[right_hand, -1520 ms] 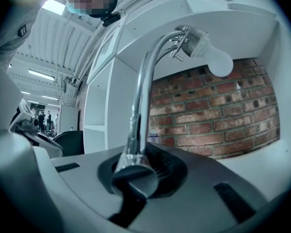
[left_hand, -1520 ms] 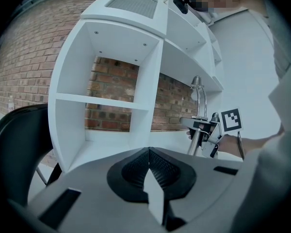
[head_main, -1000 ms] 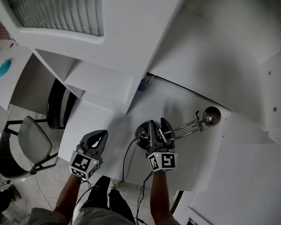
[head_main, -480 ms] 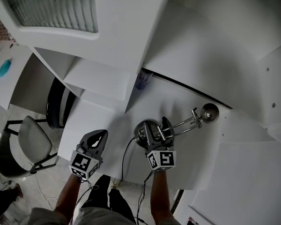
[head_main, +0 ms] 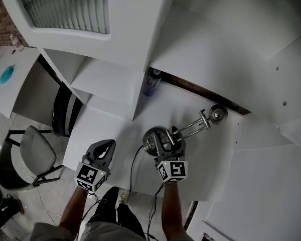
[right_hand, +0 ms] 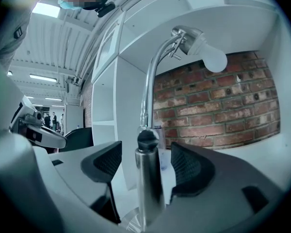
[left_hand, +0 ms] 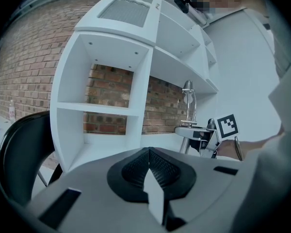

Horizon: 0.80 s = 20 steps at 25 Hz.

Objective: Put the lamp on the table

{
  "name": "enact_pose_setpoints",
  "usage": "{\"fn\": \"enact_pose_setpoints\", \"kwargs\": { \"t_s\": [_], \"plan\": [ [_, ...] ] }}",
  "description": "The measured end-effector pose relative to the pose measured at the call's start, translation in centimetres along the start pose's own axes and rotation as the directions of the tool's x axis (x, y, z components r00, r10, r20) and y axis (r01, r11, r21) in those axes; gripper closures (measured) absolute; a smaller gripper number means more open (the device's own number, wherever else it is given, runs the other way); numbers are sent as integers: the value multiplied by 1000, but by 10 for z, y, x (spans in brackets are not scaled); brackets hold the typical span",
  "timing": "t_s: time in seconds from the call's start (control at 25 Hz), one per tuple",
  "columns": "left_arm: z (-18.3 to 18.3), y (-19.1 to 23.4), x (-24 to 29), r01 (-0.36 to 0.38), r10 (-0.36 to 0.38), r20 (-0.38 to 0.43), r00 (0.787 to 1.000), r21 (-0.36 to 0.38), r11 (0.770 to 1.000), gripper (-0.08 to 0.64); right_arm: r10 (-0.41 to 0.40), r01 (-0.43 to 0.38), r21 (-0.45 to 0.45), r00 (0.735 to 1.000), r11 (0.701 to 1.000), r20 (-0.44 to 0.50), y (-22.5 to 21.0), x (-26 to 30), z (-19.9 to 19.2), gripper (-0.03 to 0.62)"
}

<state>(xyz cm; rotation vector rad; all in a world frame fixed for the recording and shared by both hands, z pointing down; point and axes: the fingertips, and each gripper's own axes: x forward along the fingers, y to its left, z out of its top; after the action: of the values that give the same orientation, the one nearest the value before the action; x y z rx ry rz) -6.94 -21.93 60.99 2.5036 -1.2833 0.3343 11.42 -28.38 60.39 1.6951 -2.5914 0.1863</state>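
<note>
Found desk lamp (head_main: 153,139) standing upright on white table (head_main: 115,129), base near front edge. Noted right gripper (head_main: 169,136) jaws just opened wide, straddling chrome post (right_hand: 149,178) without pressing it. Noted left gripper (head_main: 104,149) closed on nothing, well apart. Judged risks: clipping post during withdrawal, tipping lamp; snagging dark cord (head_main: 133,167) trailing over edge.
</note>
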Motion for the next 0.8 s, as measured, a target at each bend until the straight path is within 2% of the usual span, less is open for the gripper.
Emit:
{"fn": "enact_pose_setpoints", "kwargs": {
  "t_s": [0.28,0.72,0.8],
  "plan": [
    [-1,-10,-13,-1,1,10,1000,-6,1000,558,-24,24,-1,999,1000,-25,1,-18,-4,276],
    [5,-27,-35,0,0,53,999,5,1000,558,-7,7,4,999,1000,-33,12,-47,5,280],
    [6,-30,-40,3,-3,55,999,8,1000,558,-8,8,8,1000,1000,-30,15,-54,8,298]
  ]
}}
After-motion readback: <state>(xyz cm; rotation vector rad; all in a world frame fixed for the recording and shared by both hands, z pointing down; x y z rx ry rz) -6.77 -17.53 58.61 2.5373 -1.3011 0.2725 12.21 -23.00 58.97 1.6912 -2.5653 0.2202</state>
